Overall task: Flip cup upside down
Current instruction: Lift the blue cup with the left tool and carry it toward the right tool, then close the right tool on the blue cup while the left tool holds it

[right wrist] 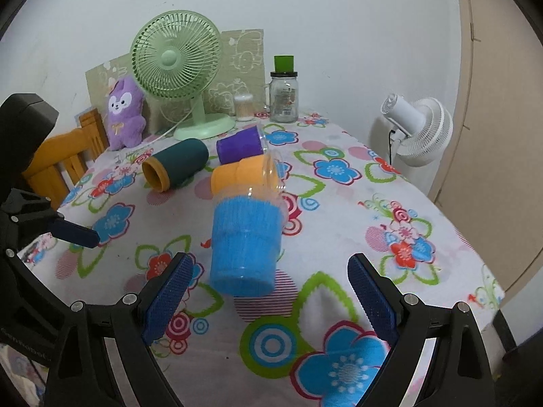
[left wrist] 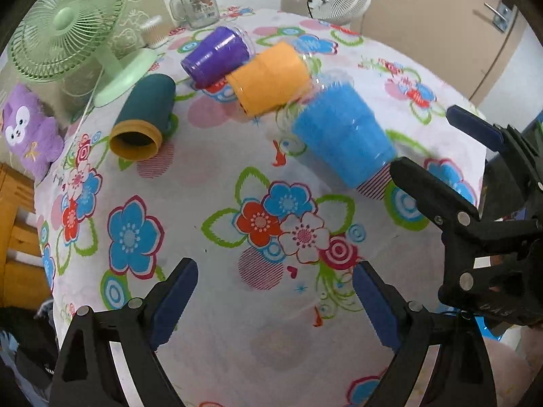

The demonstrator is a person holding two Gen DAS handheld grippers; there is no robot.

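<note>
Several cups lie on their sides on the floral tablecloth (left wrist: 190, 210): a blue cup (left wrist: 342, 139) (right wrist: 246, 242), an orange cup (left wrist: 269, 79) (right wrist: 242, 176), a purple cup (left wrist: 217, 56) (right wrist: 239, 145) and a dark teal cup with an orange rim (left wrist: 142, 120) (right wrist: 176, 168). My left gripper (left wrist: 275, 298) is open and empty, well short of the cups. My right gripper (right wrist: 268, 296) is open and empty, its fingers just in front of the blue cup's base. The right gripper shows in the left wrist view (left wrist: 424, 142), beside the blue cup.
A green desk fan (right wrist: 176, 64), a purple plush toy (right wrist: 124, 117), a glass jar with a green top (right wrist: 283, 96) and a small cotton-swab container (right wrist: 244, 107) stand at the table's back. A white fan (right wrist: 417, 125) stands off the right edge. A wooden chair (right wrist: 64, 161) is at the left.
</note>
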